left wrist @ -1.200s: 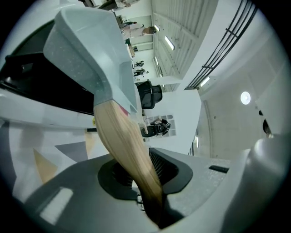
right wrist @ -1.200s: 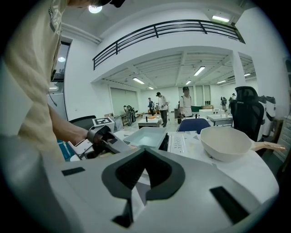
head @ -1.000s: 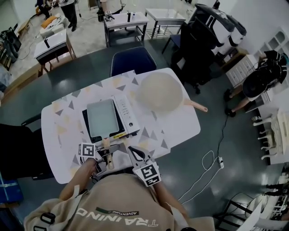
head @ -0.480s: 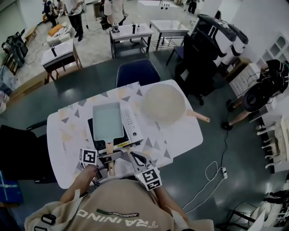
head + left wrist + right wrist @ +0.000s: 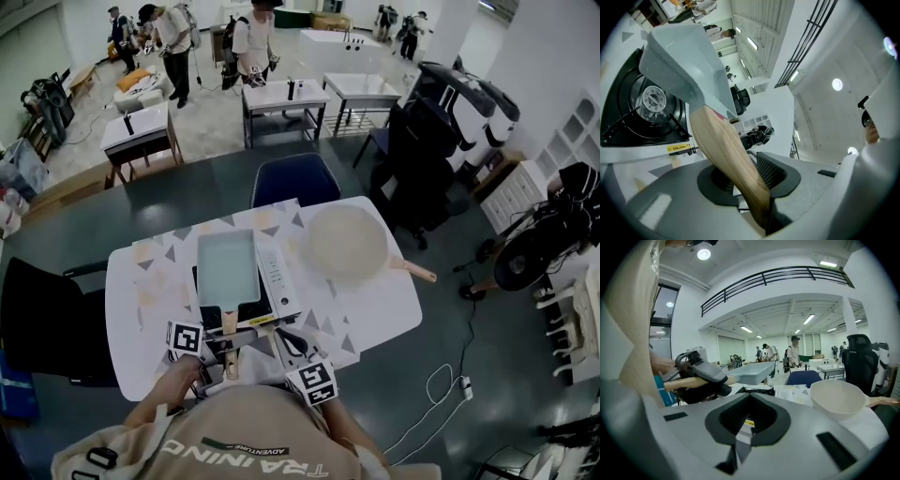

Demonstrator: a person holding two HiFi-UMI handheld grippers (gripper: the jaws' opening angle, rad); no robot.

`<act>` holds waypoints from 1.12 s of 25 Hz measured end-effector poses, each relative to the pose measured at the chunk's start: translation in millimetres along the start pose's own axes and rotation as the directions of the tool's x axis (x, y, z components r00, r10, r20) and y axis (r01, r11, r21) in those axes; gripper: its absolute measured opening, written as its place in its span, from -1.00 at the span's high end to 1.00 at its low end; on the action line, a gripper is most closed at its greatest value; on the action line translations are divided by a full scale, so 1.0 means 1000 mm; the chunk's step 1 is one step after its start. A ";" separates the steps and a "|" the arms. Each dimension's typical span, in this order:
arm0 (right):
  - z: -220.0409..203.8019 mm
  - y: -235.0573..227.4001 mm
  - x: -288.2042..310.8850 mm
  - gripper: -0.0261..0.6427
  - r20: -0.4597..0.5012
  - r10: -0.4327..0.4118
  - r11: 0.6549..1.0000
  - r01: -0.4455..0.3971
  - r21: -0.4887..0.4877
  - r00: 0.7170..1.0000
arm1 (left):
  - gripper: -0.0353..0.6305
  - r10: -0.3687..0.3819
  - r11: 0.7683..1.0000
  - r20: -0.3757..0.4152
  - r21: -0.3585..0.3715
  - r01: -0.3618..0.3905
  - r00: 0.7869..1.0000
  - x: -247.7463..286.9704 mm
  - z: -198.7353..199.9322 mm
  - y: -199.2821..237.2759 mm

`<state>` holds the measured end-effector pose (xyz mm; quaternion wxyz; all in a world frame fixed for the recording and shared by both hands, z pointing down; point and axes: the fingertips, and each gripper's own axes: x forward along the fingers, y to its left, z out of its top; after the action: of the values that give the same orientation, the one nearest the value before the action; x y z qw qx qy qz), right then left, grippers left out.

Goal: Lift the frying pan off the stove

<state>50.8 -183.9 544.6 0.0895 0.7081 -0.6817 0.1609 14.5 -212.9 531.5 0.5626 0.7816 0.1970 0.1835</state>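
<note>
Frying pan (image 5: pixel 689 70) has risen off the stove (image 5: pixel 281 281); the burner (image 5: pixel 654 98) now shows bare beneath it, pan hanging just above. Left gripper (image 5: pixel 228 342) pinches the wooden handle (image 5: pixel 726 150) to carry the weight, its jaws just opening somewhat. Right gripper (image 5: pixel 286 339) waits beside, jaws apart, empty.

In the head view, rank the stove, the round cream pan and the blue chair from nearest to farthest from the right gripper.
1. Stove, just ahead of the right gripper.
2. Round cream pan, on the right of the table.
3. Blue chair, beyond the table's far edge.
</note>
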 end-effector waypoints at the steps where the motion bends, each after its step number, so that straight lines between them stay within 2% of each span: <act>1: 0.002 -0.002 0.000 0.93 0.002 0.000 1.000 0.000 -0.006 1.000 | 0.55 -0.003 1.000 0.002 0.001 0.003 1.000 -0.001 0.000 -0.001; 12: 0.021 -0.015 0.001 0.93 0.051 -0.020 0.999 0.022 -0.036 0.999 | 0.55 0.022 0.997 0.003 0.075 -0.022 1.000 -0.003 0.003 -0.009; 16: 0.017 -0.014 -0.001 0.93 0.047 -0.016 0.999 0.017 -0.031 0.999 | 0.54 -0.013 0.998 0.013 0.067 0.012 1.000 -0.001 0.002 -0.009; 21: 0.014 -0.015 -0.005 0.93 0.030 -0.020 0.999 0.021 -0.028 0.999 | 0.54 0.022 0.998 0.019 0.052 -0.023 1.000 -0.003 -0.002 -0.001; 28: 0.006 -0.012 -0.003 0.93 0.014 -0.002 0.999 0.002 -0.036 1.000 | 0.53 -0.001 1.000 0.038 0.022 0.000 0.999 -0.004 -0.007 0.002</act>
<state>63.2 -182.3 539.2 0.0976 0.7081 -0.6844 0.1437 7.8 -210.5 535.5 0.5577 0.7910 0.1886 0.1663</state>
